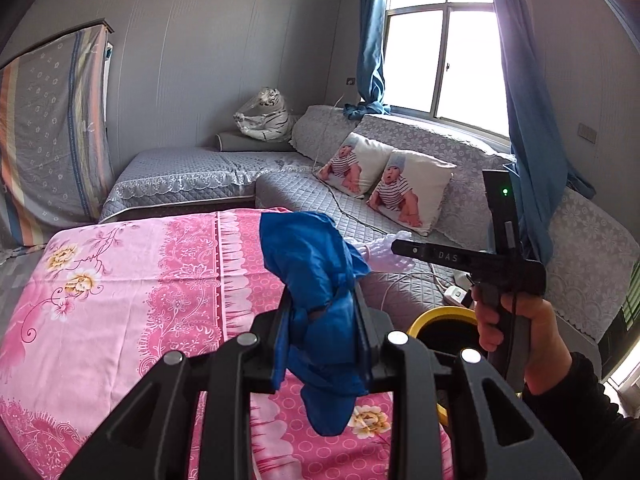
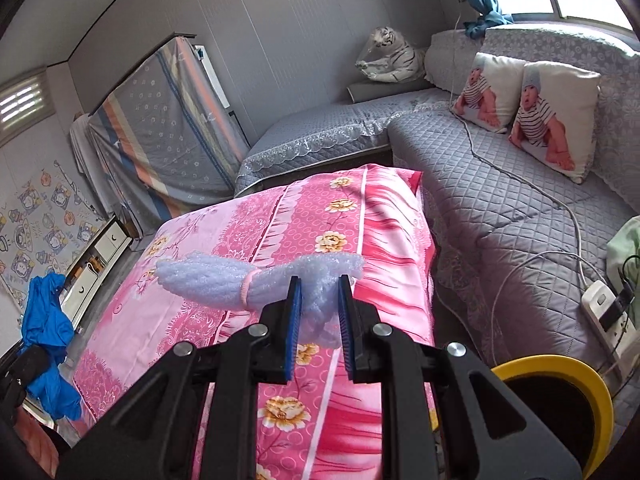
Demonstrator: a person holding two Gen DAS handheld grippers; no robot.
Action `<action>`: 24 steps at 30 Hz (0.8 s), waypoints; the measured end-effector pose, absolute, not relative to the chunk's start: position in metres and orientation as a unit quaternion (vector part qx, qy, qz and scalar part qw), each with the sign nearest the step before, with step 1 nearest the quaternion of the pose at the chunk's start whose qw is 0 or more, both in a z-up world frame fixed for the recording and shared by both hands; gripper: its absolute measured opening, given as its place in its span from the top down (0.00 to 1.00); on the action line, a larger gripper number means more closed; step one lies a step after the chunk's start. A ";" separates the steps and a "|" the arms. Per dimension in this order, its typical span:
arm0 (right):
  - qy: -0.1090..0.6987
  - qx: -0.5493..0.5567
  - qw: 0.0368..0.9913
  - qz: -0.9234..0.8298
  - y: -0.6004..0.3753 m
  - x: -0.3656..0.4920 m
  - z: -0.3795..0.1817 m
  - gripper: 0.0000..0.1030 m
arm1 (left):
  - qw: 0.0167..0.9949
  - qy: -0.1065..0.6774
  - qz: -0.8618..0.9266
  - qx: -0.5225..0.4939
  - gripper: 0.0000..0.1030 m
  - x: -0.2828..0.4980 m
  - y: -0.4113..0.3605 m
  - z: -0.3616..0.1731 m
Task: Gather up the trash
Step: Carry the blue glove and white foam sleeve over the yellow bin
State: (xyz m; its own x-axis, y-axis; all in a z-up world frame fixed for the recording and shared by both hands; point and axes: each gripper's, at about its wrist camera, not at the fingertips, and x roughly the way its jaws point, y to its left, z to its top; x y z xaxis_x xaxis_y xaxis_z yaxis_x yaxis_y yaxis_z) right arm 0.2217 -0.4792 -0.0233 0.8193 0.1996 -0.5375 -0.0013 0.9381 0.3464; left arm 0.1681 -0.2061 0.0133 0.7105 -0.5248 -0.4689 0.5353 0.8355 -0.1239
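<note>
- The left gripper [image 1: 323, 308] is squeezed tight on a crumpled blue plastic bag [image 1: 310, 256]. The bag hangs above the pink flowered cloth [image 1: 132, 280].
- The right gripper [image 2: 319, 312] is pinched on a white foam wrap [image 2: 224, 280]. A pink band goes around the wrap's middle.
- A hand [image 1: 516, 328] holds the right gripper's handle.
- A yellow-rimmed bin [image 2: 560, 368] stands low down, just beside the pink cloth and the grey sofa [image 2: 500, 184].
- Two baby-picture pillows [image 2: 520, 108] lean on the sofa back.
- A toy tiger [image 1: 266, 116] sits in the corner.
</note>
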 end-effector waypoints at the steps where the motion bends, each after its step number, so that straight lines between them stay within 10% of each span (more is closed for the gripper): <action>1: 0.292 0.170 0.940 0.046 -0.485 0.215 -0.023 0.84 | 0.924 0.249 -0.291 0.013 0.76 0.166 -0.210 0.014; 24: 0.240 0.239 0.932 -0.131 -0.616 0.063 -0.051 0.84 | 0.887 0.241 -0.387 0.078 0.76 0.134 -0.328 0.018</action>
State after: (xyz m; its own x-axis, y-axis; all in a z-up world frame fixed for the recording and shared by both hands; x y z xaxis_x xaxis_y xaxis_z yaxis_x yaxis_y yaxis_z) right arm 0.0626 -0.6162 -0.0506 0.8508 -0.1298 -0.5093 0.3589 0.8514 0.3825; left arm 0.1338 -0.3285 0.0175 0.5841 -0.6492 -0.4872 0.7242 0.6879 -0.0484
